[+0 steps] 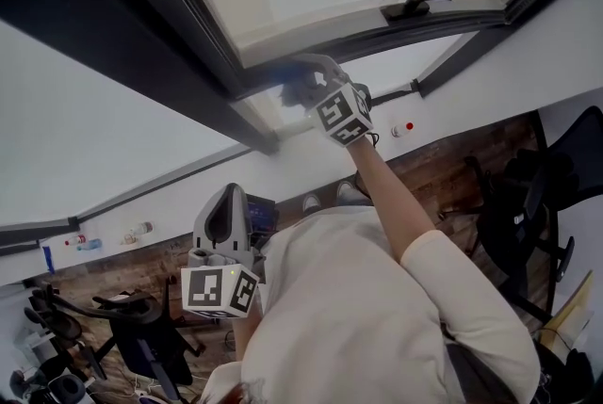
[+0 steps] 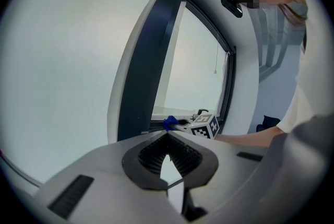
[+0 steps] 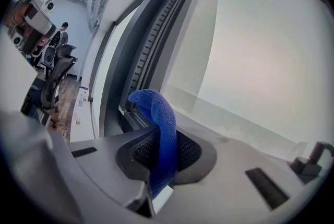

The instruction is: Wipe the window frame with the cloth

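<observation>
right claw [image 3: 163, 140] is clamped on the blue cloth [image 3: 159, 113]. its folded end pokes forward onto the window frame [image 3: 148, 45], whose dark track runs lengthwise ahead. left claw [image 2: 168, 138], closed and empty, hangs well back.

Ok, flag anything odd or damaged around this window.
Nothing stands out. The blue cloth sits clamped in the right gripper's jaws at the dark window frame, which looks intact; the left gripper is shut and empty.
</observation>
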The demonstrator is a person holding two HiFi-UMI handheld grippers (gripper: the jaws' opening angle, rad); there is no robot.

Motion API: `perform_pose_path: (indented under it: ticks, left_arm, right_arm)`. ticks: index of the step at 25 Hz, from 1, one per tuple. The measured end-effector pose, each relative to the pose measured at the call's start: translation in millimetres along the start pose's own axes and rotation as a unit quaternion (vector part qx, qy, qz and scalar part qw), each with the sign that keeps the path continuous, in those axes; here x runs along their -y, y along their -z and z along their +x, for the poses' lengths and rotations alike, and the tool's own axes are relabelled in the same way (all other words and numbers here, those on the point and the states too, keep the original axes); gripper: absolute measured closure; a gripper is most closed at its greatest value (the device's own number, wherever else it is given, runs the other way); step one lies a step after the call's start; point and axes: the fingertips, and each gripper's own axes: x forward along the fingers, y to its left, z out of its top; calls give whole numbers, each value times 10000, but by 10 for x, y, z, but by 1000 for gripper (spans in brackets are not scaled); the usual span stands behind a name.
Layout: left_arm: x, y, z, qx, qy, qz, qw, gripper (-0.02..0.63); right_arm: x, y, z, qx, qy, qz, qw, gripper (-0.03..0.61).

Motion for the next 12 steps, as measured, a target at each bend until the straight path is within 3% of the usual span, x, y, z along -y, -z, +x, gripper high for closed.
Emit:
perform_pose_path:
  ticks: [12]
  left_arm:
    - [804,96,410,-238,251,-120,9993,606]
  right_arm:
    - [362,211,-240,-15,-205,-39,9998,534]
